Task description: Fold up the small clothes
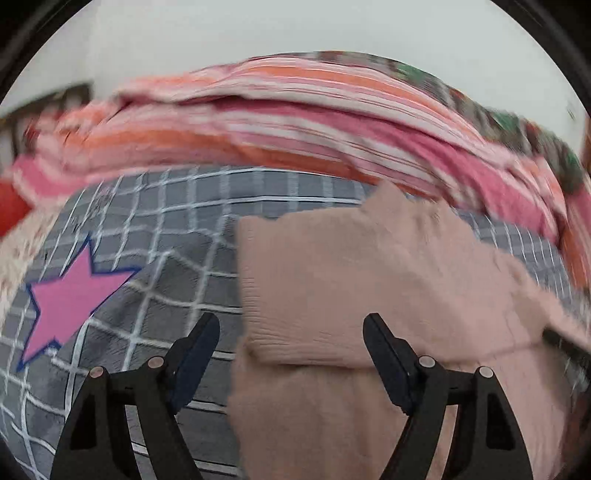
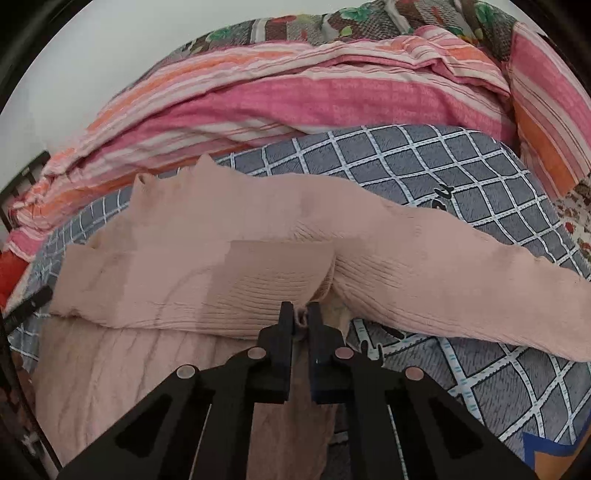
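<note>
A small pale pink ribbed knit garment (image 1: 369,280) lies on a grey checked blanket (image 1: 155,229), partly folded over itself. My left gripper (image 1: 291,332) is open and empty, its jaws wide apart over the garment's folded left edge. In the right wrist view the same garment (image 2: 207,273) spreads across the blanket (image 2: 443,162), with one sleeve (image 2: 461,277) reaching out to the right. My right gripper (image 2: 300,314) is shut on a pinch of the garment's fabric at its near edge.
A pink star patch (image 1: 70,302) marks the blanket at left. A rolled pink and orange striped quilt (image 2: 295,96) lies along the far side, with a floral cover (image 2: 332,22) behind it. A dark bed frame (image 2: 22,173) shows at far left.
</note>
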`<state>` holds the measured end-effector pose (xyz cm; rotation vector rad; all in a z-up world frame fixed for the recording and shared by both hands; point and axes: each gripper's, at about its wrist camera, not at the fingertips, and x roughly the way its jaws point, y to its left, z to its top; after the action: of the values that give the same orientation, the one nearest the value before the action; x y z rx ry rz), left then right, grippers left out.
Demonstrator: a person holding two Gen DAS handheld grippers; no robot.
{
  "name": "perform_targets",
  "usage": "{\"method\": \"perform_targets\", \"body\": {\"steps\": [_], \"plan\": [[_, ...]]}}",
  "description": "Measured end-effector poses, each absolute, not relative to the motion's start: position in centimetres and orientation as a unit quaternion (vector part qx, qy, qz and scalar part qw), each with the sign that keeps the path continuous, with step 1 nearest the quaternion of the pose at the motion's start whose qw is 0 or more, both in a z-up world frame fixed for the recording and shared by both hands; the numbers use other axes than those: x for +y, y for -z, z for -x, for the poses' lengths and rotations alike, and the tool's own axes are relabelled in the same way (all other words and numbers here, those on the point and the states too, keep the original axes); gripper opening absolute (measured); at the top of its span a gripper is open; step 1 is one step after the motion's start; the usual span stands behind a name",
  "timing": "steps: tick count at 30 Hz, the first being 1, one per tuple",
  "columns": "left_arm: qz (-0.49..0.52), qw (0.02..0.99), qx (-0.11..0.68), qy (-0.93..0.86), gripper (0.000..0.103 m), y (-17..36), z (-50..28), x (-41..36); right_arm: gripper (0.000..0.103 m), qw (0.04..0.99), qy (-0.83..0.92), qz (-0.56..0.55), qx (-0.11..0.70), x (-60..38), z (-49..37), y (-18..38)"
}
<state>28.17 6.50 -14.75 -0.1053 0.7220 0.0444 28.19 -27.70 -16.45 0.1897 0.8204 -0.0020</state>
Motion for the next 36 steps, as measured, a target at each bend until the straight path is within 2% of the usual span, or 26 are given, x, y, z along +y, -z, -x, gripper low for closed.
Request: {"method": "perform_targets", "body": {"steps": [6,16,26,36], "plan": [[0.005,0.927,0.375,-0.022,0.078,16.3,-28.6,3.9,0.006,0.912,0.006,-0.093,0.399,-27.5,-27.9,16.7],[0.014,0.916,0.401,-0.024,0.080,17.3,-29.1,4.3,0.006,0.910,0.010,-0.091,0.404,-27.5,-28.0,17.0],[0.021,0.905,0.425,-0.021,0.089,17.9,-29.7,4.6,0.009,0.909,0.011,-0.093,0.407,-27.5,-28.1,17.1],[0.019,0.905,0.426,-0.019,0.090,17.9,-29.7,4.4,0.010,0.910,0.014,-0.084,0.406,-27.3,-28.0,17.2]]}}
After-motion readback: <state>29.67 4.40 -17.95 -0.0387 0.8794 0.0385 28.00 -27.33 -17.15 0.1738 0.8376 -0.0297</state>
